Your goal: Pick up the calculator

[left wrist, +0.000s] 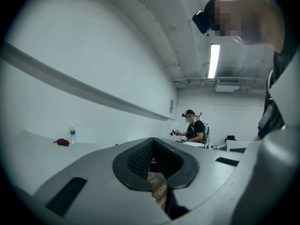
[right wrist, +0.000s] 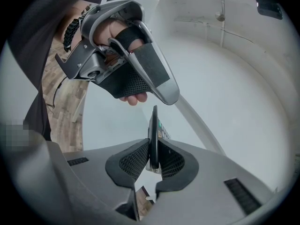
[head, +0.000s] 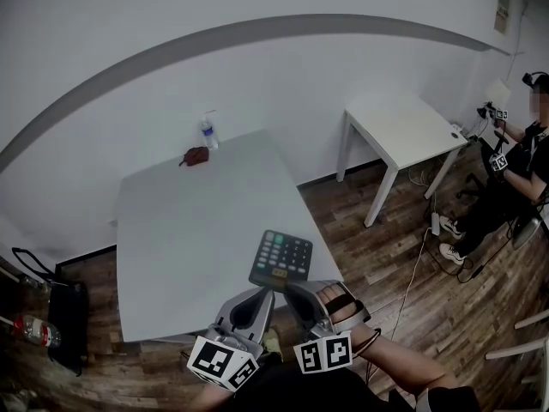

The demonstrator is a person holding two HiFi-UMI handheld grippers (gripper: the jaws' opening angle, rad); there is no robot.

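Fingers (left wrist: pixel 136 159) of the left gripper (left wrist: pixel 153 146) sit drawn together w/ nothing btwn them; only a slit of wood floor (left wrist: pixel 158 185) shows below the pads. It looks out over the white table (left wrist: pixel 33 151), w/ a water bottle (left wrist: pixel 72 135) and a small red item (left wrist: pixel 61 142) at the far side, well apart from the action.

Center of the head view: calculator (head: pixel 280 259), keys up, over the table's near right corner. It seems raised off the top, tho contact at its far edge can't be ruled out.

Right gripper (right wrist: pixel 153 159) pinches the calculator's near end edge-on, one pad on the key face, one on the back. Most of the body sticks out past the pads. The left gripper hangs just beside it, showing close above in the right gripper view.

Far right, a 2nd person (head: pixel 515 170) sits by another white table (head: pixel 403 127), not involved.

Risks, as judged:
- Grip is at one end only, so the long free part could lever down and pivot or slide out if swung fast.
- Smooth plastic + key face likely means poor purchase.
- It's near the table edge, so a slip prob. means a drop to the floor.
- The left gripper, being so close, could knock it.
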